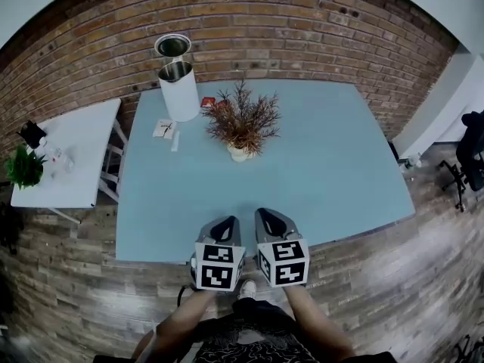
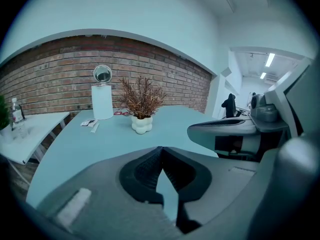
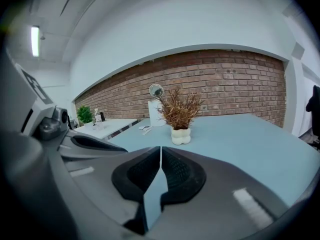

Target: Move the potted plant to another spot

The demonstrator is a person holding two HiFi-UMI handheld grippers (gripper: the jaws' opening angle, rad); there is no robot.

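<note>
The left hand-held gripper (image 1: 226,221) and the right hand-held gripper (image 1: 266,213) are held side by side at the near edge of the smooth, light-blue tabletop (image 1: 340,172). Each gripper's ribbed black pads are seen pressed together at the tips in its own view, with nothing between them.

The potted plant (image 1: 242,123) is set well ahead of both grippers, out on the tabletop. Its dry, reddish-brown, feathery sprigs are carried in a lumpy cream pot (image 3: 181,136), whose bulging shape is shown only in the gripper views. A white cylindrical container (image 1: 179,91) is placed beyond it to the left, before the rough brick wall (image 1: 302,21).

Only in the head view are the checkered marker cubes (image 1: 218,265), the forearms (image 1: 178,325), the plank floor (image 1: 393,293) and a white side table (image 1: 72,153) shown.
</note>
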